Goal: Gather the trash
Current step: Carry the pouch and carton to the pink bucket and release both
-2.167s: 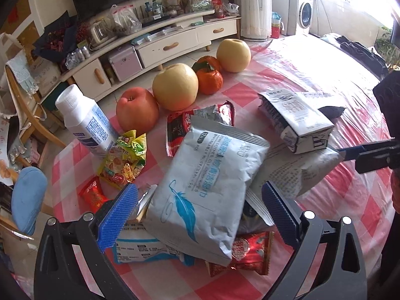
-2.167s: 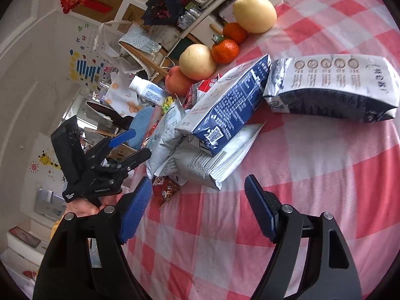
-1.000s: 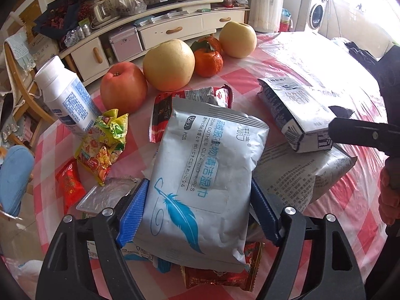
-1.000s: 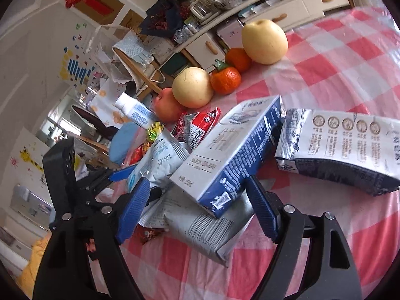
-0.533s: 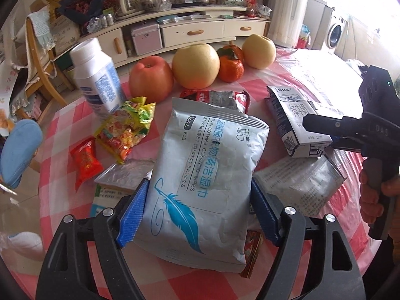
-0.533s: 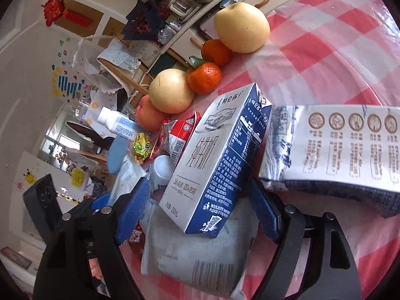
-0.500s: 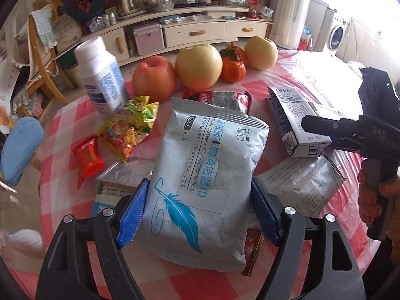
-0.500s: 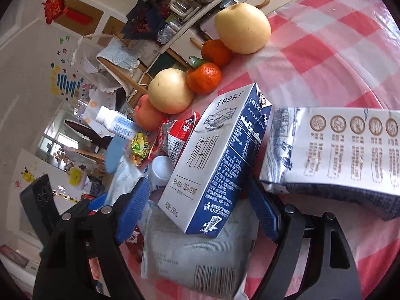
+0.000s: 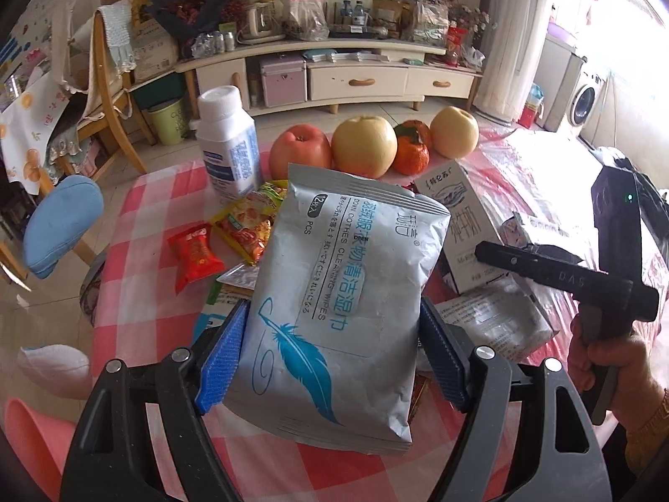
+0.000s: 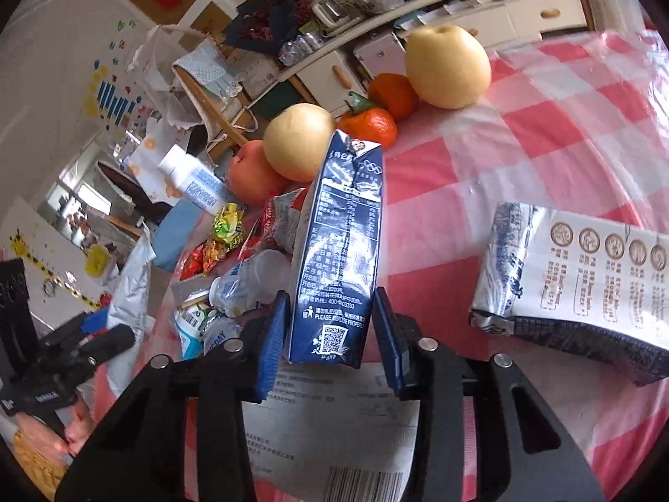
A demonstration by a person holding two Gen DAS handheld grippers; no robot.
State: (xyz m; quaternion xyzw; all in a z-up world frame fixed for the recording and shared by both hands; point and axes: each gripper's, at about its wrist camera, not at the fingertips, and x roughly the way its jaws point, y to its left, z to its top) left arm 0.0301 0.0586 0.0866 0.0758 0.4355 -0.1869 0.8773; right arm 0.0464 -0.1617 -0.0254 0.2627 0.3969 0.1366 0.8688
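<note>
Jaws of left gripper (image 9: 330,359) clamp a silver wipes pack (image 9: 343,293) by its side edges, pack lifted clear of the checked tablecloth (image 9: 138,226). Right gripper (image 10: 330,339) closing w/ a blue milk carton (image 10: 338,251) standing on end btwn its pads; both pads look to touch the carton sides. Under it lies a white printed bag (image 10: 330,431); just right, a silver-and-navy pouch (image 10: 585,276). Further back: candy wrappers (image 9: 246,221), white bottle (image 9: 228,146), then apple (image 9: 299,154), pears, oranges at table's far edge.
</note>
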